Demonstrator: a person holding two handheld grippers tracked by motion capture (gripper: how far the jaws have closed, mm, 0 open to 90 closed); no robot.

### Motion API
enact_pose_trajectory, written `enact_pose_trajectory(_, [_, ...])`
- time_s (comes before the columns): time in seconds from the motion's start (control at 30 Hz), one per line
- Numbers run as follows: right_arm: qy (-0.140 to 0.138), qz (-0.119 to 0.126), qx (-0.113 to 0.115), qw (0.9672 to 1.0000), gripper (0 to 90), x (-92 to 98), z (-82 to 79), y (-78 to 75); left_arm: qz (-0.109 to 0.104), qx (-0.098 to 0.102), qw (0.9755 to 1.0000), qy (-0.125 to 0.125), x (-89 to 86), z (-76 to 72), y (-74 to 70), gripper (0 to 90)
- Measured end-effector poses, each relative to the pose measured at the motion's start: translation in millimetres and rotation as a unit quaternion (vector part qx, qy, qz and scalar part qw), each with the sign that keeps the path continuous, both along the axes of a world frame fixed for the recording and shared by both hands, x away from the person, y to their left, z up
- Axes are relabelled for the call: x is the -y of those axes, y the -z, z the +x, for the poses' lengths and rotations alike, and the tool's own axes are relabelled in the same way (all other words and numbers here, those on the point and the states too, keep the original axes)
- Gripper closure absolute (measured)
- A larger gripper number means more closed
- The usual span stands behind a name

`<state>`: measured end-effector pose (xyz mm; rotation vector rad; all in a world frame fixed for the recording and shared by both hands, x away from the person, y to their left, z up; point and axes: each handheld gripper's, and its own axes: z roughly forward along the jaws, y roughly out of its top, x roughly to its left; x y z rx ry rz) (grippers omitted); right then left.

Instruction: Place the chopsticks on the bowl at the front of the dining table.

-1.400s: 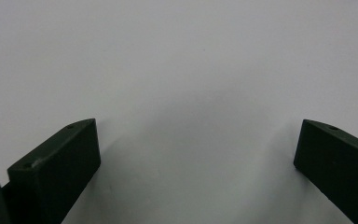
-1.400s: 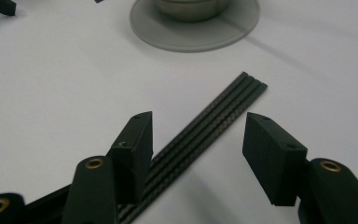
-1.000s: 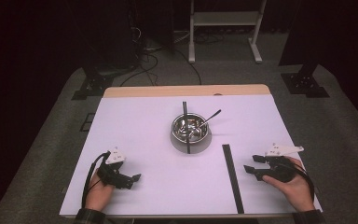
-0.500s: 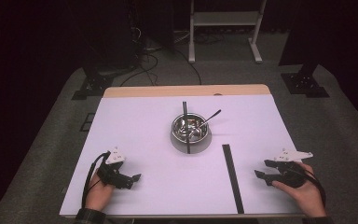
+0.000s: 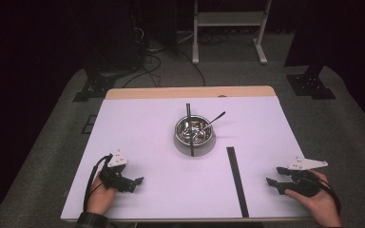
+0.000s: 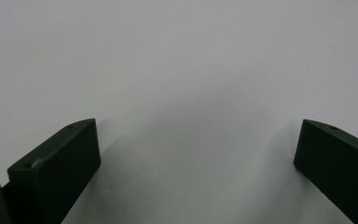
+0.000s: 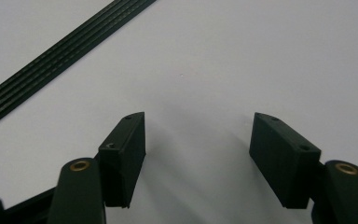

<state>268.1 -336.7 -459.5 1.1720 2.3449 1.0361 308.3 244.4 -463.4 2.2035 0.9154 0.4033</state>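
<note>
Steel bowl [image 5: 194, 131] holds glinting contents, perhaps cutlery, too small to identify

Your left gripper [image 5: 137, 181] rests low at the table's near-left corner, jaws spread wide with nothing between them. Your right gripper [image 5: 274, 176] sits by the near-right corner, its 2 jaws just opening further, also bare between.
</note>
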Motion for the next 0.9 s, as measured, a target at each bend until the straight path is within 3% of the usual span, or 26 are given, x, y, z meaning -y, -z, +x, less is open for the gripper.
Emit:
enact_pose_trajectory(0.33, [-0.013,-0.003,0.016,0.9998,28.4,-0.7,-3.4,3.9,0.000,0.000,1.0000,0.000,0.0,-0.1,0.0,0.0])
enact_pose_trajectory(0.9, [-0.005,-0.007,0.021,0.9997,24.2,-1.4,-4.2,4.8,0.000,0.000,1.0000,0.000,0.0,0.0,0.0,0.0])
